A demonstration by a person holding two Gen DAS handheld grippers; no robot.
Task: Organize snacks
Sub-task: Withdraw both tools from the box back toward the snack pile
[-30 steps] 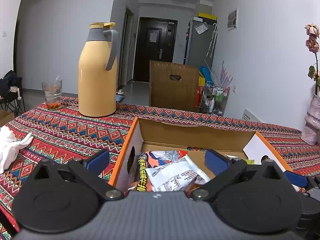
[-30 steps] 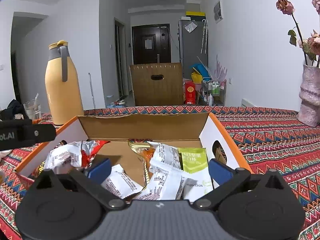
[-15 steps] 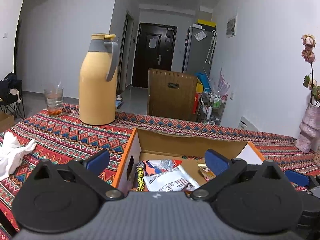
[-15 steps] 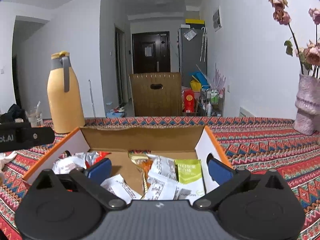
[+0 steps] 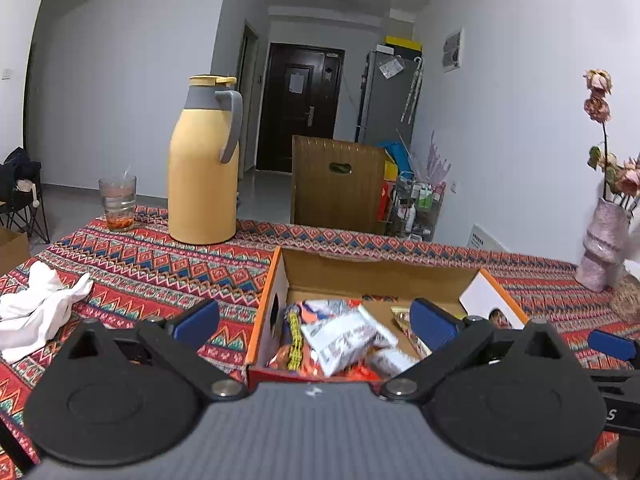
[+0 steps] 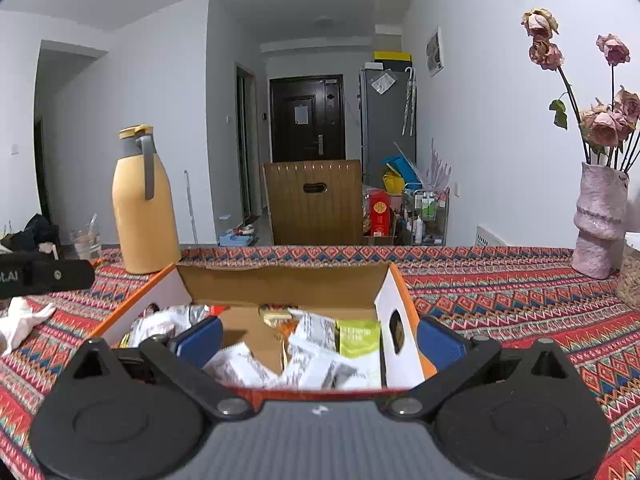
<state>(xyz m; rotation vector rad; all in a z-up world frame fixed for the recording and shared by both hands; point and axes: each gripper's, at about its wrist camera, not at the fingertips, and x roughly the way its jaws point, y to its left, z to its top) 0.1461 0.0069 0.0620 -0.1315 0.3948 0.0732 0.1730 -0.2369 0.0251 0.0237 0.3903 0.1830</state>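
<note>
Snacks (image 6: pixel 316 352) boxed; both jaws wide, empty.

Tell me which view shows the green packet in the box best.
The right wrist view: the green packet lies unobscured near the box's right wall. In the left wrist view I cannot find it; that corner is behind a finger.
</note>
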